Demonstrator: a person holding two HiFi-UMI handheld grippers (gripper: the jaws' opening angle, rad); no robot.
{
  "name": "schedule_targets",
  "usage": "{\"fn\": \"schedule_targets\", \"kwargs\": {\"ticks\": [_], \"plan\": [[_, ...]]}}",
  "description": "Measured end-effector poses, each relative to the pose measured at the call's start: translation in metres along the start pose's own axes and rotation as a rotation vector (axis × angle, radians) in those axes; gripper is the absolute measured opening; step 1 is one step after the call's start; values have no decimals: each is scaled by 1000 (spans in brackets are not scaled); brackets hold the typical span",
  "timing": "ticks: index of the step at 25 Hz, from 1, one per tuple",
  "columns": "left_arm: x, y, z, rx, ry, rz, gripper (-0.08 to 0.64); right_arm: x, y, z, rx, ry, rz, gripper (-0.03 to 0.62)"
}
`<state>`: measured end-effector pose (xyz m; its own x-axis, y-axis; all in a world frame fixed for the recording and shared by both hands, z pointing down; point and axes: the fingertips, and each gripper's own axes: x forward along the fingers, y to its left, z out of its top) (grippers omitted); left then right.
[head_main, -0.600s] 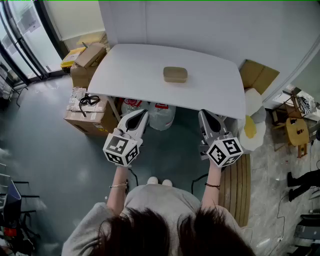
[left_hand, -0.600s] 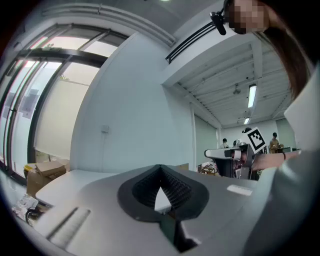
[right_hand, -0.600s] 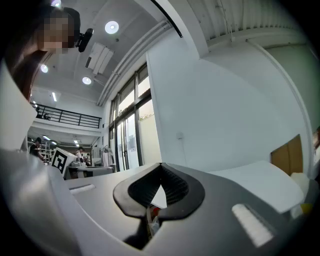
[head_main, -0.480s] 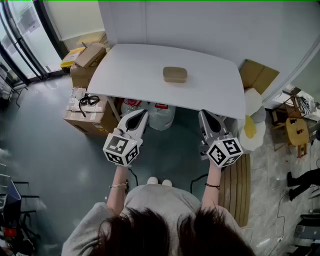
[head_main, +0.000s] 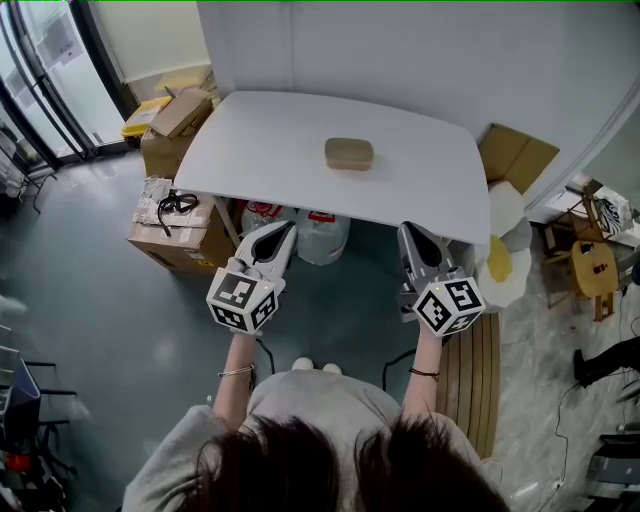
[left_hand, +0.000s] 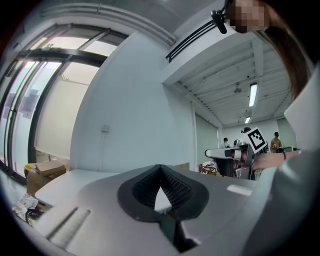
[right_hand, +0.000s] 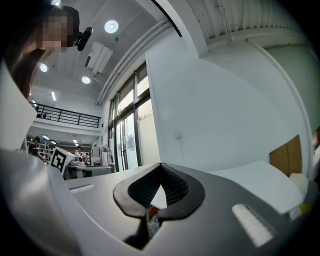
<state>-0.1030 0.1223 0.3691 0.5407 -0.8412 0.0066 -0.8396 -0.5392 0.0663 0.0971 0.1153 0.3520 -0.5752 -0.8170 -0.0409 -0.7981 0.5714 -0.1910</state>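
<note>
**Two hand-held grippers, both closed and empty, at the near edge of a white table**

Head view. The left gripper (head_main: 289, 227) and the right gripper (head_main: 408, 227) are hovering side by side, just short of the near edge of the table (head_main: 260, 140). Both are pointing forward, forearms level and roughly parallel, marker cubes toward the person. A tan block (head_main: 349, 153) is lying on the tabletop, ahead of both tips and about midway between them, with neither gripper clearly nearer. Its long axis is running left to right, across the line of the jaws. Water jugs (head_main: 322, 233) are standing under the table, and cardboard boxes (head_main: 168, 228) are sitting to the left.

Left gripper view. The left gripper (left_hand: 160, 167) is showing its jaws meeting at the tips, with nothing between them. The right gripper (left_hand: 235, 159) is appearing at the right. The block is not showing here.

Right gripper view. The right gripper (right_hand: 161, 165) is likewise showing its jaws pressed together on nothing, and pointing slightly upward toward the wall.
</note>
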Motion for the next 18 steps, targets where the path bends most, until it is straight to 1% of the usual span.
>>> {"fn": "schedule_targets", "kwargs": {"ticks": [5, 10, 15, 18], "plan": [[8, -4, -1, 1, 4, 10, -9, -1, -11, 1, 28, -1, 5, 14], [14, -9, -3, -1, 6, 23, -9, -4, -21, -1, 32, 9, 12, 14], [19, -25, -10, -3, 15, 21, -11, -11, -31, -2, 51, 6, 22, 14], [19, -26, -13, -10, 20, 30, -11, -9, -33, -2, 55, 4, 32, 14]]}}
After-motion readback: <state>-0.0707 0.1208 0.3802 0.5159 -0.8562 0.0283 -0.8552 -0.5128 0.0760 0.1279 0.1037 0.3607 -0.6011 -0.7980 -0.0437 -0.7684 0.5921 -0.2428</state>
